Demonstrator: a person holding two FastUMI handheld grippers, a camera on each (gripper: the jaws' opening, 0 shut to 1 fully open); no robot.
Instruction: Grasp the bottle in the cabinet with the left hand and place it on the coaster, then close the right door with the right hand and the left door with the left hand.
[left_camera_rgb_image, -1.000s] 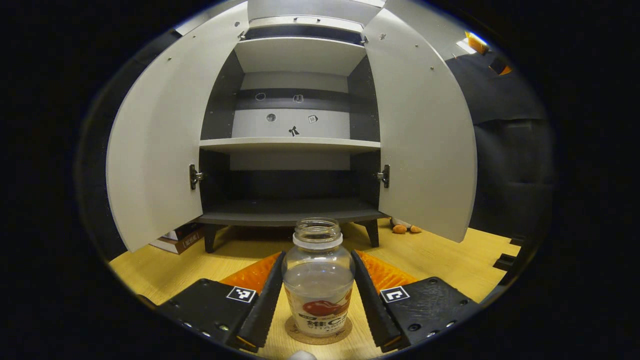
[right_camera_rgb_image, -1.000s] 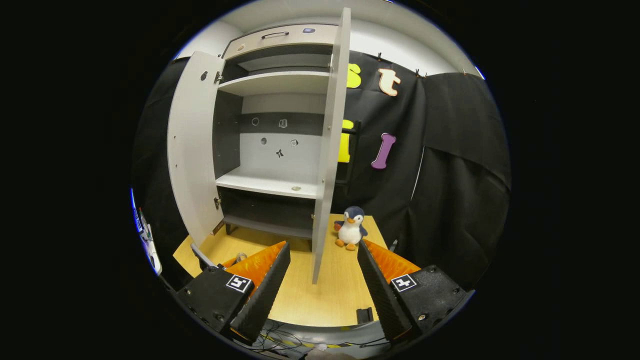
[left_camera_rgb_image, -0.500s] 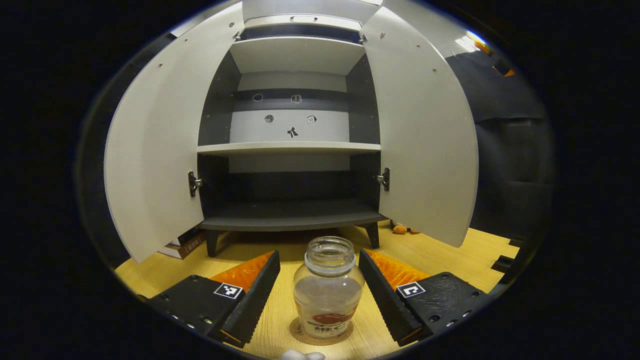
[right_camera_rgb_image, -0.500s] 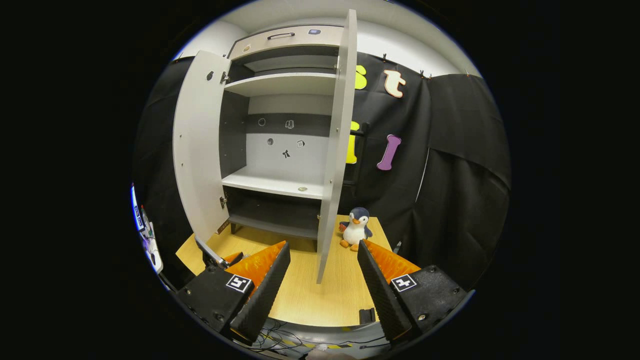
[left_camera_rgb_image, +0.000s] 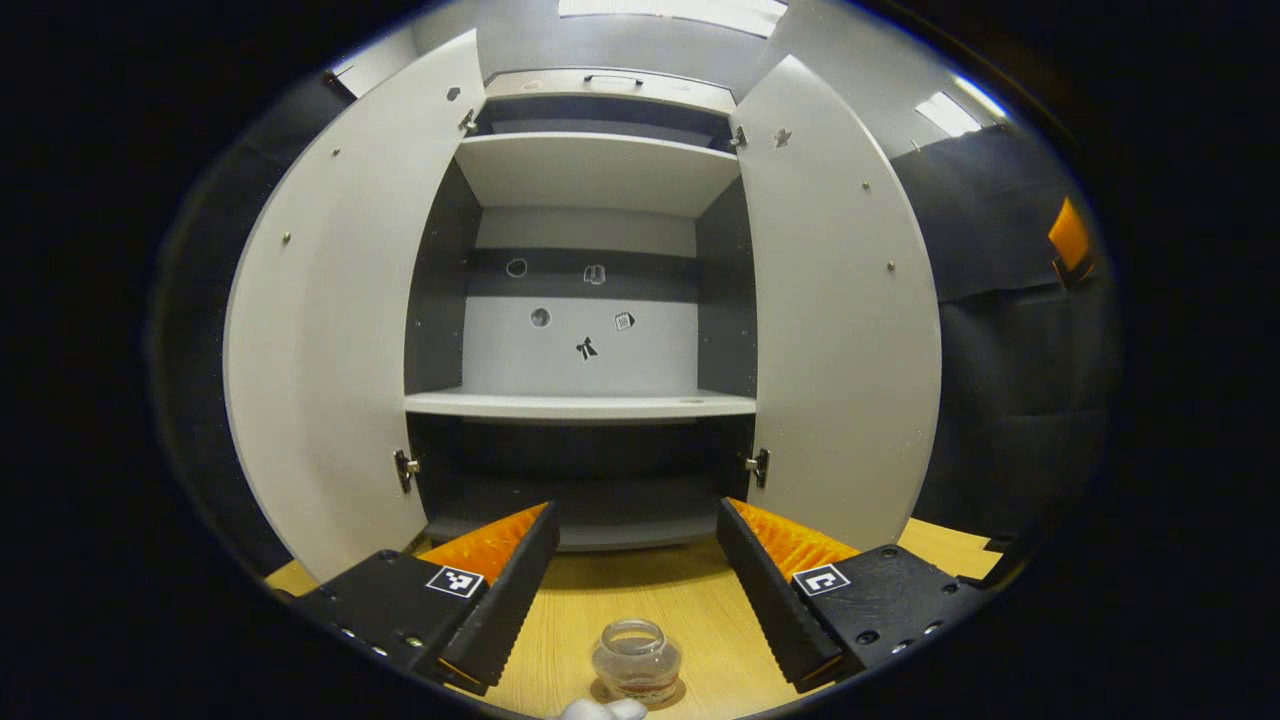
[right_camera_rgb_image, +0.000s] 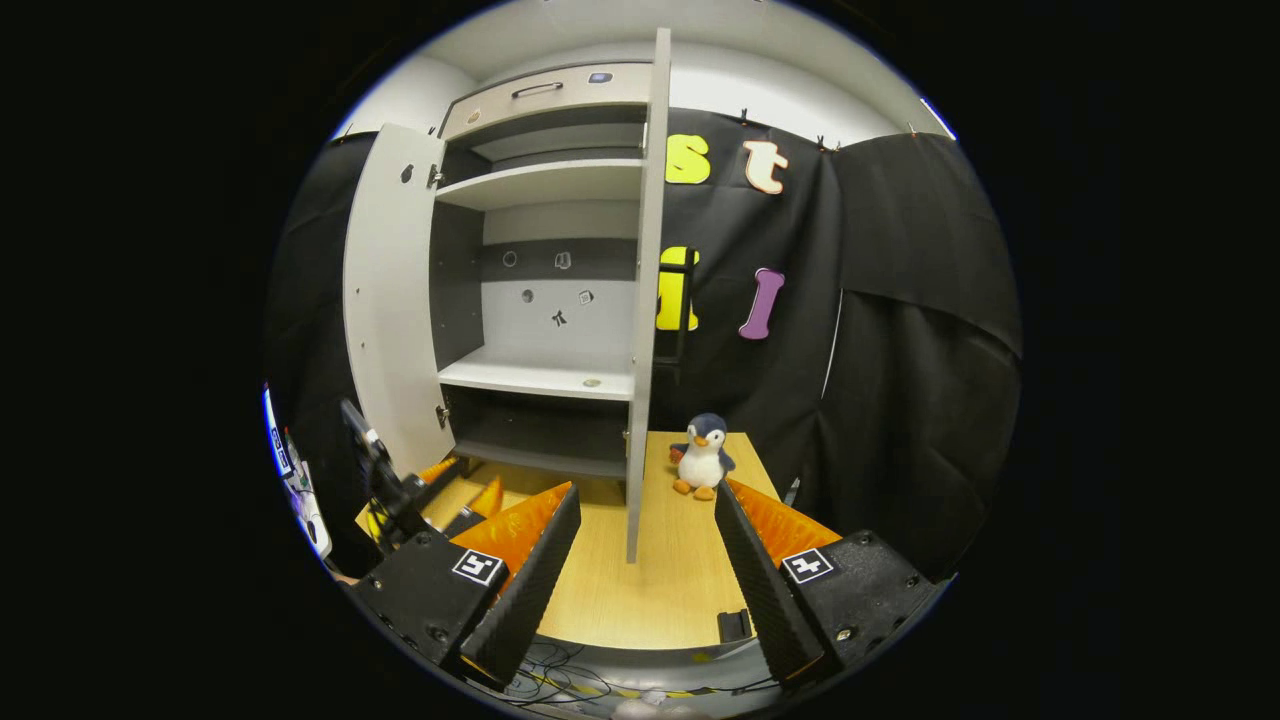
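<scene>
Clear glass bottle (left_camera_rgb_image: 636, 660) is seen standing on a round cork coaster (left_camera_rgb_image: 672, 694), below the wide-spread left gripper (left_camera_rgb_image: 634, 585); the right gripper (right_camera_rgb_image: 646, 565) is likewise held wide.

Below and between the fingers of the left claw (left_camera_rgb_image: 633, 580) stands a clear bottle (left_camera_rgb_image: 637, 660) with a red band on its label, on a brown coaster (left_camera_rgb_image: 675, 692) on the pale yellow wood-grain surface (left_camera_rgb_image: 640, 605). Ahead of that claw the cabinet (left_camera_rgb_image: 585, 300) has light grey doors and shelves, dark grey side walls and a back panel striped light and dark grey. Ahead of the right claw (right_camera_rgb_image: 647, 570), just right of the grey right door (right_camera_rgb_image: 645, 330), sits a navy-and-white toy penguin (right_camera_rgb_image: 703, 455) with orange beak and feet
</scene>
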